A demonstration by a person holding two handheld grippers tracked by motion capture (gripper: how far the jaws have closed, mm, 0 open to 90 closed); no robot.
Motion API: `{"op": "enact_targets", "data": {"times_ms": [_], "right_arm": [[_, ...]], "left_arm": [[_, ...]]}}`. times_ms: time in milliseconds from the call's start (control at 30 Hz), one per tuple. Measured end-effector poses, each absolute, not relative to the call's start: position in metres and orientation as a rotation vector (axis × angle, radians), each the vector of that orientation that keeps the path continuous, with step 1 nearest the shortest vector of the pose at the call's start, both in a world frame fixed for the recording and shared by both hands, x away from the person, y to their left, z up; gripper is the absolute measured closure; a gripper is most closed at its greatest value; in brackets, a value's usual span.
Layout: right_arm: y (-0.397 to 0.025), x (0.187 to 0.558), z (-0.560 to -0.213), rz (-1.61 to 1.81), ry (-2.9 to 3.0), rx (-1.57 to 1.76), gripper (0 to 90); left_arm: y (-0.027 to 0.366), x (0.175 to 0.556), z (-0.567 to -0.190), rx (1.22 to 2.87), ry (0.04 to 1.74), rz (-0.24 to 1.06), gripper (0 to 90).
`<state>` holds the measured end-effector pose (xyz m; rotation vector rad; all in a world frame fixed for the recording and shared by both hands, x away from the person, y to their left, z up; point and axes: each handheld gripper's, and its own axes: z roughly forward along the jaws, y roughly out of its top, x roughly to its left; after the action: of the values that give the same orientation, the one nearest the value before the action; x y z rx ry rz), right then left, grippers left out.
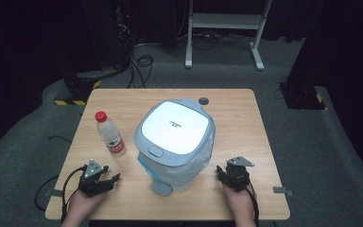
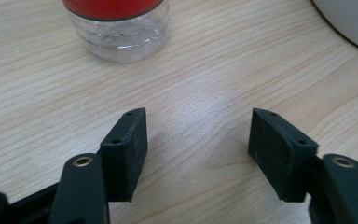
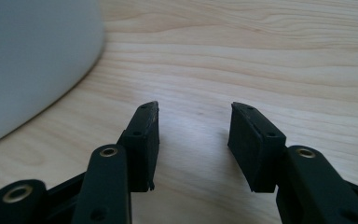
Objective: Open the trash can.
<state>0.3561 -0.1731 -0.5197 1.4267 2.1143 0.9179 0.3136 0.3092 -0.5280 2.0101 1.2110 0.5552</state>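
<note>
**High view inventory — bottle, bin, two idle grippers**

High view, item one: water bottle (image 1: 109, 134), clear plastic, red cap, red label band, standing upright on the worktop (image 1: 246, 118) left of centre. Its long axis is vertical. It lies ahead of the left gripper (image 1: 105, 178) and slightly to that gripper's right, near but apart; in the left gripper view its base (image 2: 121, 32) sits beyond the fingers (image 2: 126, 149), off to their left. By my judgement the left hand is the nearer one, and a short forward reach would meet the bottle side-on.

Item two: left gripper — fingers released, spread wide, holding nothing, bare wood between them.

Item three: right gripper (image 1: 228, 174) — fingers (image 3: 142, 140) likewise released and empty, resting near the worktop's front right.

Item four: lidded bin (image 1: 175, 137), grey-white, plastic liner hanging out, mid-worktop. It stands between the right gripper and the bottle, likely blocking that side's approach.
</note>
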Motion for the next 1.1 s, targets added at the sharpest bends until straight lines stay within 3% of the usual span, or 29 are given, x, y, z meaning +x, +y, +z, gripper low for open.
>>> {"op": "enact_targets", "data": {"times_ms": [300,733,800,1100], "right_arm": [[-0.148,0.343,-0.517,0.948,2.202,1.340,61.4],[-0.134,0.334,-0.507,1.011,2.210,1.283,81.0],[-0.133,0.332,-0.505,1.024,2.207,1.271,82.4],[-0.124,0.327,-0.502,1.047,2.211,1.225,84.0]], "left_arm": [[0.296,0.315,-0.521,2.026,1.147,0.562,45.1],[0.233,0.344,-0.500,2.000,1.072,0.578,67.1],[0.224,0.350,-0.504,1.988,1.082,0.546,75.7],[0.207,0.358,-0.514,1.944,1.079,0.502,76.2]]}}
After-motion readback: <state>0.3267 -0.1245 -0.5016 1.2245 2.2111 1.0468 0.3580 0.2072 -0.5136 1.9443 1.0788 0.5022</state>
